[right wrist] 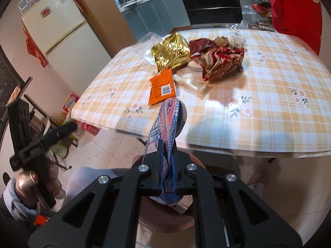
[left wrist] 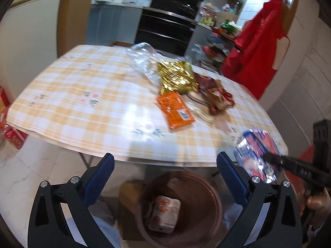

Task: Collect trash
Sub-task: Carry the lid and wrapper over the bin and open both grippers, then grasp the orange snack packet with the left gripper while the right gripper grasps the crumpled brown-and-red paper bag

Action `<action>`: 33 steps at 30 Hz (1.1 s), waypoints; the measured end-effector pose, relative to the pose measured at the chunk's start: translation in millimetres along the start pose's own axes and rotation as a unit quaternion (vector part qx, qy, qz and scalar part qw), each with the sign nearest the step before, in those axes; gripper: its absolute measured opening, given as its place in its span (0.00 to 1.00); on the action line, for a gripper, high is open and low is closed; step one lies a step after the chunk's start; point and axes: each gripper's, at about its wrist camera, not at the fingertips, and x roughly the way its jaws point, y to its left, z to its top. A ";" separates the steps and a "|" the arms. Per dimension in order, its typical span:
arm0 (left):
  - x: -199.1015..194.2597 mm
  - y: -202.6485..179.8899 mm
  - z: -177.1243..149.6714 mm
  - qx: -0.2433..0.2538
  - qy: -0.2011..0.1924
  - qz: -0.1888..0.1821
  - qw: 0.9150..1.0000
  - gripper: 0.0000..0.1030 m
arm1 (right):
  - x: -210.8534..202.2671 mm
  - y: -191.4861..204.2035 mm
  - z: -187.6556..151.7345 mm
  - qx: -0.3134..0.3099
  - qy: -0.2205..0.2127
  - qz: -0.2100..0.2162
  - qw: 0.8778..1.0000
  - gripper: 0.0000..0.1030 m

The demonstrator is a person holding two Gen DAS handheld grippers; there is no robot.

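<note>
Right gripper (right wrist: 167, 165): clenched on a flattened blue-and-red snack wrapper (right wrist: 165, 128), held edge-on above the floor in front of the table; from the left wrist camera the same wrapper (left wrist: 256, 153) hangs off the table's near corner.

Left gripper (left wrist: 165, 165): released, blue pads (left wrist: 99, 181) wide apart, nothing between them, positioned over a brown round trash bin (left wrist: 209, 204). The bin holds one white-and-orange printed packet (left wrist: 165, 212) (possibly a noodle pack; blurred).

Table (right wrist: 269, 107), yellow-checked floral cloth, carries the remaining trash in a loose cluster:
- orange sachet (right wrist: 162, 86), flat, nearest the front edge;
- gold foil bag (right wrist: 170, 51), touching the sachet's far end;
- clear plastic bag (right wrist: 144, 43), partly under the gold one;
- crumpled red-and-tan wrapper (right wrist: 219, 62), beside the gold bag.
</note>
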 end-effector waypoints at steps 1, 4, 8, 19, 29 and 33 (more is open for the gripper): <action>-2.0 3.3 0.7 0.000 -0.004 0.008 1.000 0.94 | 2.0 1.5 -2.0 -0.003 0.005 0.000 1.000 0.10; -4.8 9.8 0.5 -0.001 -0.009 0.027 1.000 0.94 | 7.6 4.8 -7.6 -0.008 0.019 0.000 1.000 0.10; -5.7 17.2 -2.2 -0.007 -0.010 0.037 0.999 0.94 | 14.2 8.5 -12.7 -0.012 0.036 0.001 0.999 0.10; -3.1 20.9 -5.5 -0.007 -0.005 0.043 0.999 0.94 | 28.1 17.2 -19.2 -0.023 0.064 0.005 0.998 0.33; 8.7 16.7 -3.4 0.010 0.004 0.036 0.999 0.94 | 19.6 7.3 -4.2 -0.040 0.028 -0.055 0.997 0.94; 20.2 11.3 2.6 0.021 0.011 0.026 0.999 0.94 | 21.4 -4.0 3.1 -0.037 0.023 -0.079 0.996 0.94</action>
